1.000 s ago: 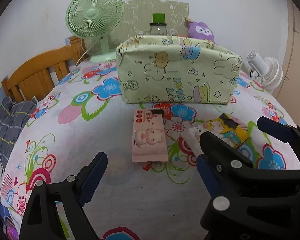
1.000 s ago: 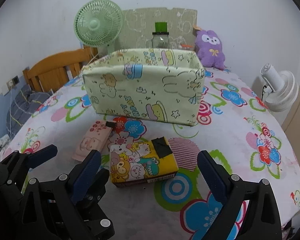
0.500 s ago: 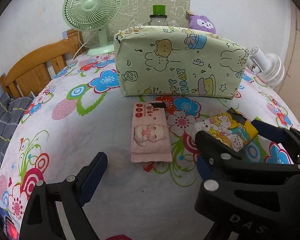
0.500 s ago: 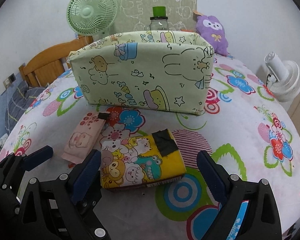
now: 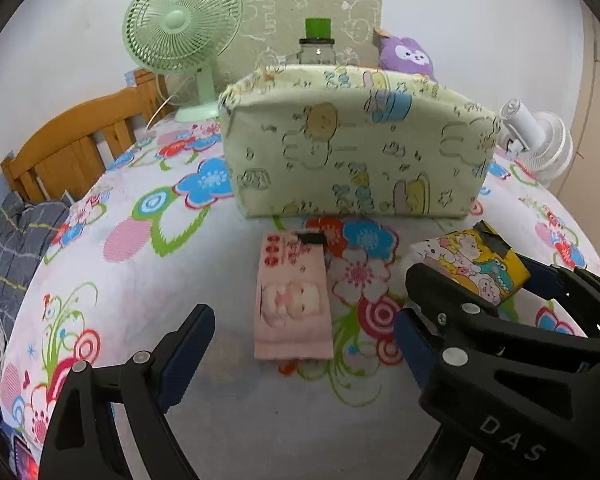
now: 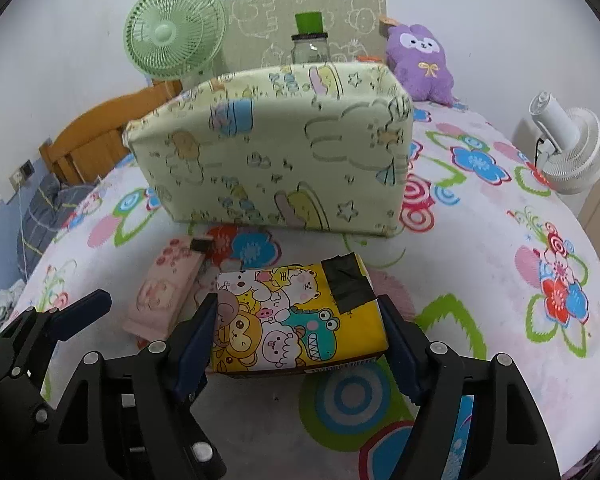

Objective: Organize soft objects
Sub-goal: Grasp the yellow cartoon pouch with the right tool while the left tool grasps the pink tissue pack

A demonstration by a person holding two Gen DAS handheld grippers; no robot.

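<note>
A yellow cartoon tissue pack lies on the flowered bedsheet, and my right gripper is shut on it, one finger at each side. The pack also shows in the left wrist view at the right. A pink tissue pack lies flat in front of my left gripper, which is open and empty just short of it. The pink pack also shows in the right wrist view. A pale green fabric box with cartoon prints stands open-topped behind both packs and shows in the right wrist view.
A green desk fan, a glass jar with a green lid and a purple plush toy stand behind the box. A white fan is at the right edge. A wooden headboard is at the left.
My right gripper moved forward and closed its fingers onto the yellow pack. My left gripper moved nearer the pink pack and stayed open.
</note>
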